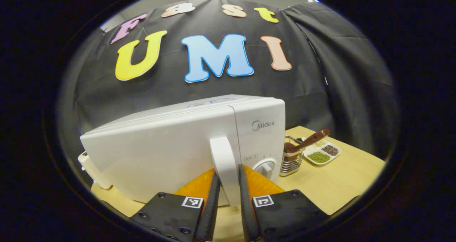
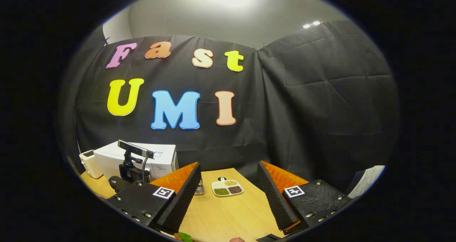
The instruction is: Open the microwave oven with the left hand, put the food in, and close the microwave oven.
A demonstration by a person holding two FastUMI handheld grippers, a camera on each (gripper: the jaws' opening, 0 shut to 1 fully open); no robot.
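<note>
microwave (image 1: 185, 142) on table (image 1: 338, 185), utensil holder (image 1: 291, 160) right of it

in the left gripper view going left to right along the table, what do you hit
small cream appliance → microwave door → door handle between the left gripper fingers → control knob → metal holder with a spoon → divided dish of grains

**Your count of what's on the table**

You have one microwave oven (image 1: 185, 142), one metal utensil holder (image 1: 291, 161) holding one brown spoon (image 1: 310, 140), one divided dish (image 1: 324, 153) with three compartments of grains, one small white appliance (image 2: 89, 163), and two grippers: left gripper (image 1: 228, 195), right gripper (image 2: 228, 195).
</note>
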